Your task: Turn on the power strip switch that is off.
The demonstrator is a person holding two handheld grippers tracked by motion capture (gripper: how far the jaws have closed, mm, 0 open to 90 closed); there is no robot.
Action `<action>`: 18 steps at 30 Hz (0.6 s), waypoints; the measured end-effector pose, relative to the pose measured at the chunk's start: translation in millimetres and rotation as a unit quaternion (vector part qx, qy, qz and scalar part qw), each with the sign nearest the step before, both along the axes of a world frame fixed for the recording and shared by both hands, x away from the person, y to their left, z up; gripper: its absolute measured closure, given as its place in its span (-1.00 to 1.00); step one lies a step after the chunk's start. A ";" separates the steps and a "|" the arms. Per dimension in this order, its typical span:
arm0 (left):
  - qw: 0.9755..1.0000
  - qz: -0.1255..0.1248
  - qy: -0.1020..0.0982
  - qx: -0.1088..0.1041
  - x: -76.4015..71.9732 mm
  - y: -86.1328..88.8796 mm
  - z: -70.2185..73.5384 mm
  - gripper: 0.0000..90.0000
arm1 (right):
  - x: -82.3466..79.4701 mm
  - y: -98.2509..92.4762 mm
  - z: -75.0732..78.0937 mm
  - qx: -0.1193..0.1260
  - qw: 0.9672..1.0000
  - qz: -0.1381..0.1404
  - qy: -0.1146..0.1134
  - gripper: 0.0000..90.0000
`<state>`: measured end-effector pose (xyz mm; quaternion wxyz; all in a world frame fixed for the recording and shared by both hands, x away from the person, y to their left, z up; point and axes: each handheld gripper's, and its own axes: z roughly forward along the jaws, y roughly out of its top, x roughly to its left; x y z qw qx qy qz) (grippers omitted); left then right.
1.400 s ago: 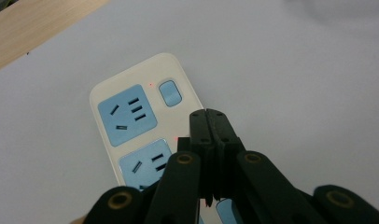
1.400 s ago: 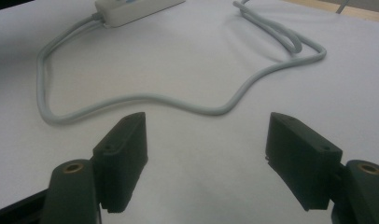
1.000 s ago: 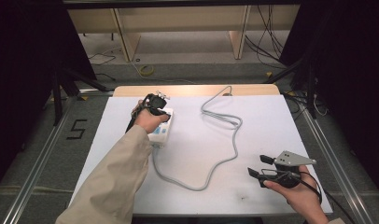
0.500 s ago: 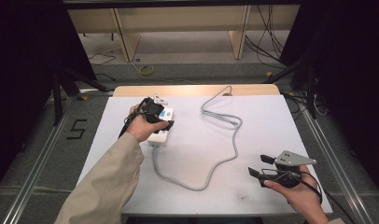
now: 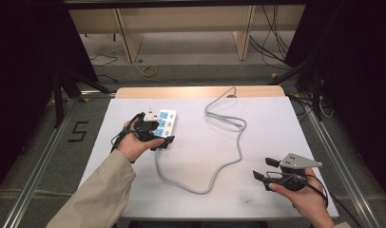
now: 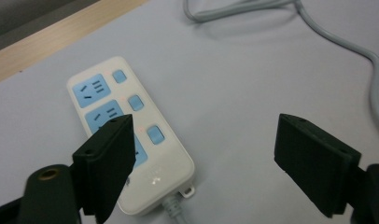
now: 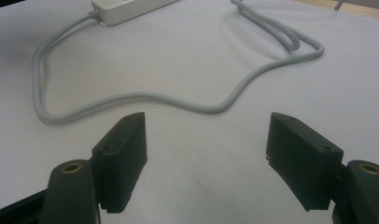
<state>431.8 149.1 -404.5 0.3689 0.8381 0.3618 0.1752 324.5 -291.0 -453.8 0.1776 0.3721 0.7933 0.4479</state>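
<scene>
The left gripper (image 6: 204, 154), its jaws just opened wide and empty, reveals three glossy blue switches on the white plastic power strip (image 6: 131, 135) near the table's (image 5: 276, 118) far left edge.

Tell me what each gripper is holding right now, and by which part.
Nothing is held. The left gripper, its jaws just opened, hovers over the white plastic power strip; the right gripper is open over the white table.

Right gripper (image 7: 206, 158) jaws wide apart over white table (image 7: 318, 84), grey cable (image 7: 178, 100) looping ahead, power strip (image 7: 131, 8) at top edge
</scene>
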 end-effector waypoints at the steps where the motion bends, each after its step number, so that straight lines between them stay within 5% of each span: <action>1: 1.000 -0.001 -0.003 -0.007 -3.7 1.7 -1.4 -0.58 | 0.0 0.0 -0.1 0.000 1.000 0.000 0.002 -0.36; 9: 0.999 -0.002 -0.027 -0.035 -33.0 13.5 -13.6 -0.60 | 0.1 0.4 -0.4 0.000 1.000 0.002 0.003 -0.37; 18: 0.998 0.006 -0.043 -0.040 -63.7 31.5 -28.8 -0.64 | -0.2 0.4 -0.1 0.001 1.000 0.004 0.001 -0.37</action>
